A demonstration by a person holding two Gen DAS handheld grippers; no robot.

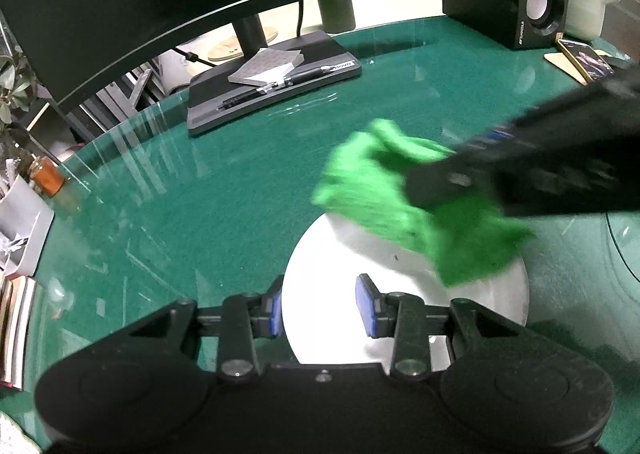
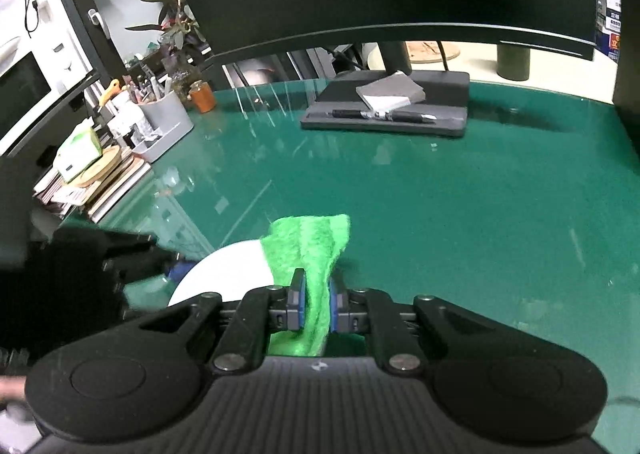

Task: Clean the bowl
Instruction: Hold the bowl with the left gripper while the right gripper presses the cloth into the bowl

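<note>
Green desk [image 1: 200, 194] under everything. White bowl [image 1: 332, 294] rim between left gripper [image 1: 322, 312] fingers, narrow, clamping it. Green cloth [image 2: 308, 254] pinched between right gripper [image 2: 317, 308] fingers, over bowl's far rim. Advice: brace bowl firmly, sweep cloth round inside.

Bright green cloth [image 1: 404, 198] over the white bowl [image 1: 332, 294], black tongs [image 2: 316, 304] with blue pads [image 2: 297, 304], deep green tabletop [image 2: 440, 194].
</note>
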